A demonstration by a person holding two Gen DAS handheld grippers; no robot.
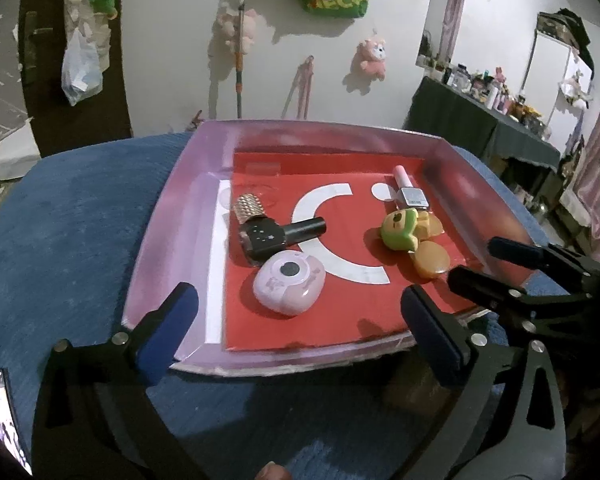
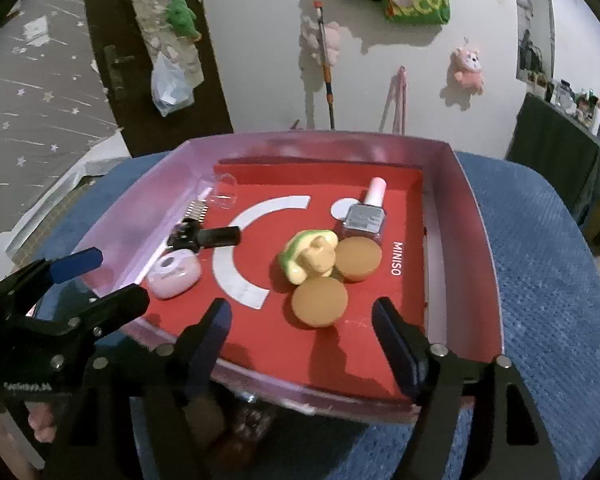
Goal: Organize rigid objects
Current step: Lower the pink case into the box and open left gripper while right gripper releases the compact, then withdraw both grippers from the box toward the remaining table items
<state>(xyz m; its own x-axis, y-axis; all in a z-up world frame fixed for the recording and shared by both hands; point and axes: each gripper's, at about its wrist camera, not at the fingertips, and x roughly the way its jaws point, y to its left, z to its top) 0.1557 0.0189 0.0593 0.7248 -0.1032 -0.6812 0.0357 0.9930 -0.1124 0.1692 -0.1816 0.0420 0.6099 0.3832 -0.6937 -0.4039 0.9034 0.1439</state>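
Note:
A pink-walled box [image 1: 172, 200] [image 2: 456, 184] with a red floor rests on a blue cushion. Inside lie a pale pink case [image 1: 289, 282] [image 2: 175, 274], a black tool with a metal comb head [image 1: 276, 232] [image 2: 204, 236], a green and yellow toy figure with tan discs [image 1: 404, 232] [image 2: 312, 258], and a nail polish bottle [image 1: 410, 192] [image 2: 366, 216]. My left gripper [image 1: 300, 312] stands open over the box's near edge, nothing between its fingers. My right gripper [image 2: 302, 322] is open too, just short of a tan disc [image 2: 319, 300], touching nothing.
The blue cushion [image 1: 68, 216] [image 2: 548, 264] surrounds the box. A dark table crowded with small items [image 1: 484, 120] stands at the right. Soft toys, a bag and a mop hang on the white wall behind. A phone screen [image 1: 0, 412] shows at the lower left.

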